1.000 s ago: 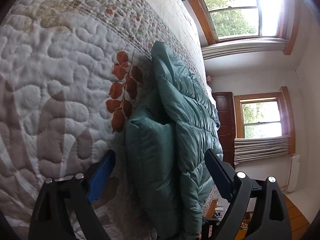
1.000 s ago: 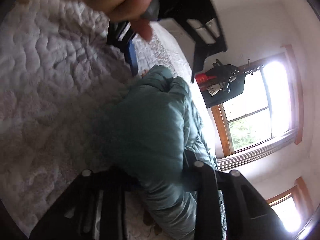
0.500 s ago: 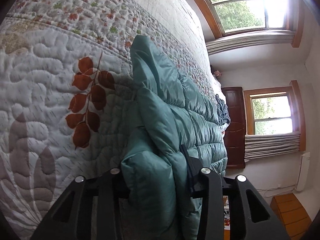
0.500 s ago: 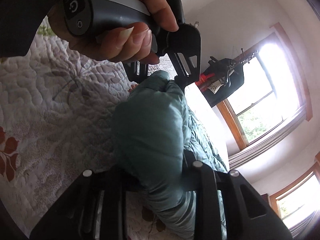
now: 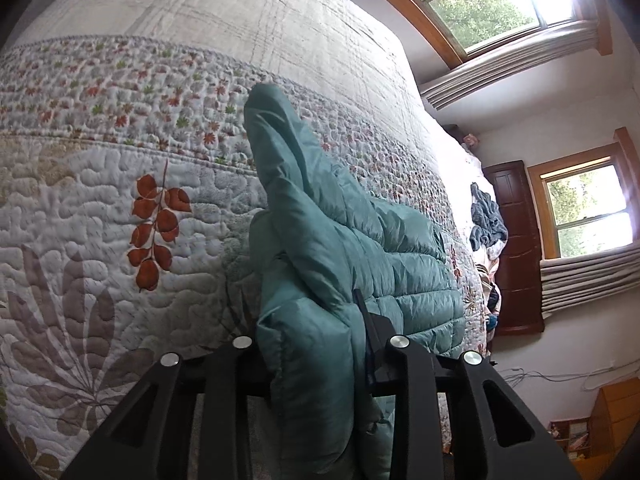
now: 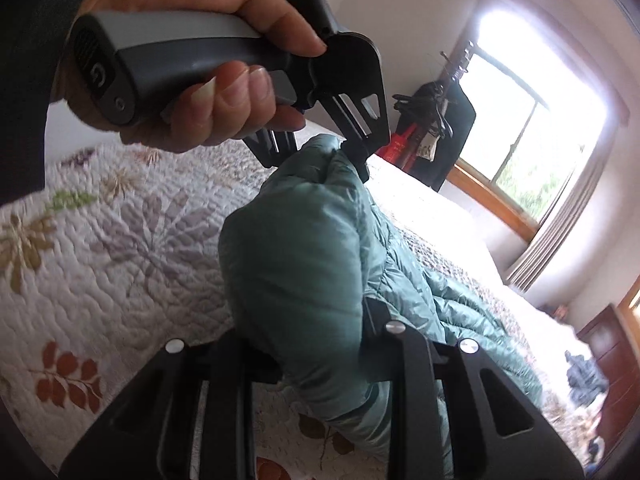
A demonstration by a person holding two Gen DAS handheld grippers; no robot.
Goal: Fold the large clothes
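Note:
A teal quilted puffer jacket lies on a leaf-patterned quilt covering a bed. My left gripper is shut on a thick fold of the jacket's edge, which bulges up between its fingers. In the right wrist view my right gripper is shut on another bunched part of the same jacket. Beyond it, a hand holds the left gripper, which pinches the jacket's far end. The held edge is lifted off the quilt; the rest trails down to the bed.
A grey-blue garment lies at the bed's far end near a dark wooden door. Windows with blinds line the wall. Dark clothes on a rack hang by a window. Orange wooden floor shows beside the bed.
My left gripper went from open around the jacket's edge to shut on it. Both grippers have lifted the held edge, and more of the bed and its far end shows in the left view.

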